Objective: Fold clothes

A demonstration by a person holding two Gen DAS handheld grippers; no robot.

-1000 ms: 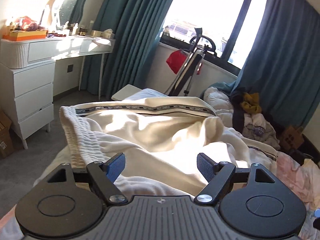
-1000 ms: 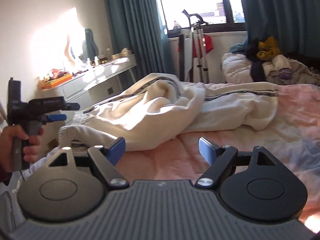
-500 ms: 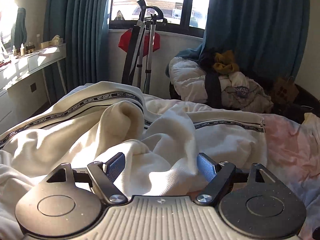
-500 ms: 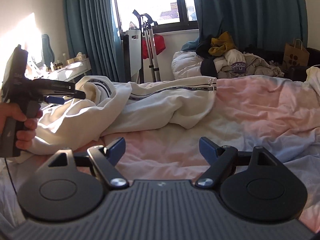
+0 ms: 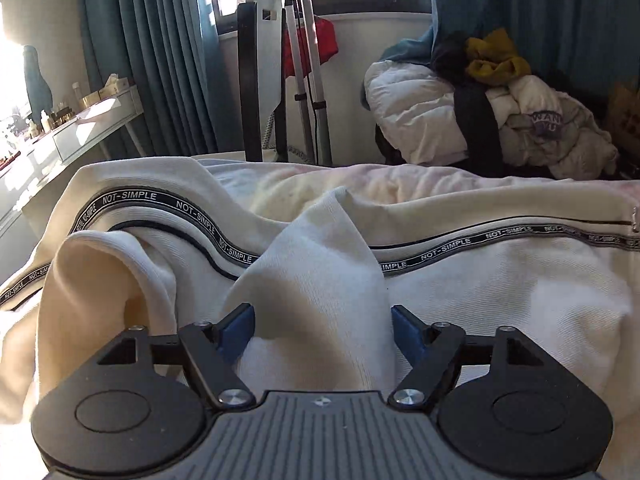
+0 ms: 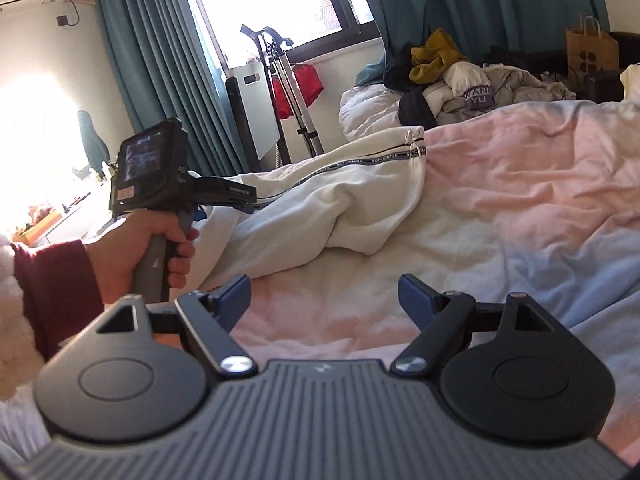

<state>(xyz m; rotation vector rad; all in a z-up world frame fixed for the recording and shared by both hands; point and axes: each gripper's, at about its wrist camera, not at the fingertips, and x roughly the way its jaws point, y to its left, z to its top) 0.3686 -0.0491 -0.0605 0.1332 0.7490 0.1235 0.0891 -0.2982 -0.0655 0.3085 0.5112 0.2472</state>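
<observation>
Left hand-held gripper [image 5: 322, 326]: jaws have just been closing, a raised peak of the cream garment [image 5: 320, 264] stands between the blue pads [image 5: 236, 330]. The cloth brushes both pads; whether they are pressing yet cannot be told, so I read it as not gripped. To do this well, judged: seat the fold deep between the pads and close fully before lifting, taking one layer group only, clear of the lettered trim [image 5: 188, 216].

Right hand-held gripper [image 6: 324, 300]: jaws apart, empty, hovering over the bare pink bed sheet [image 6: 500, 208], angled gently downward.

Person's left hand [image 6: 160, 256], dark red sleeve, wrapped around the left tool's handle, tool nose pitched down into the garment. Garment lies rumpled across the bed's left half, unfolded.
</observation>
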